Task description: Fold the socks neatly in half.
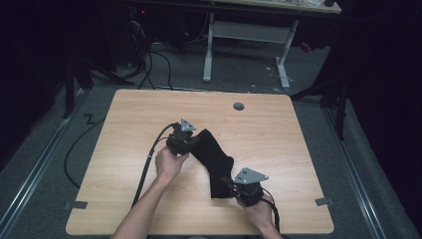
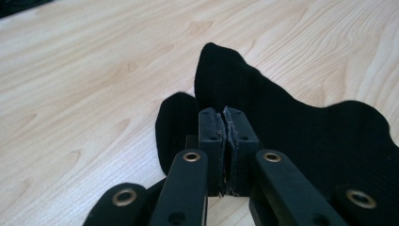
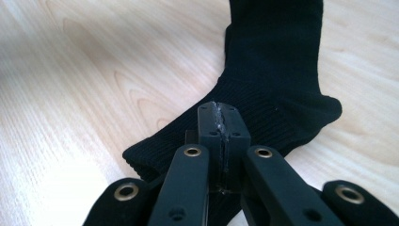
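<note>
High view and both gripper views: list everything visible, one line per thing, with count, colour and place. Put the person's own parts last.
sock: one, black, lying flat mid-table, bent at the heel, running from the left gripper to the right one.
table: one, light wood, centre of the high view.
cable hole cap: one, grey, near the table's far edge.
desk frame: one, white legs, on the floor beyond the table.
left gripper: one, black, jaws shut at the sock's far end.
right gripper: one, black, jaws shut at the sock's near end.
hands: two, left hand and right hand, at the near edge.
</note>
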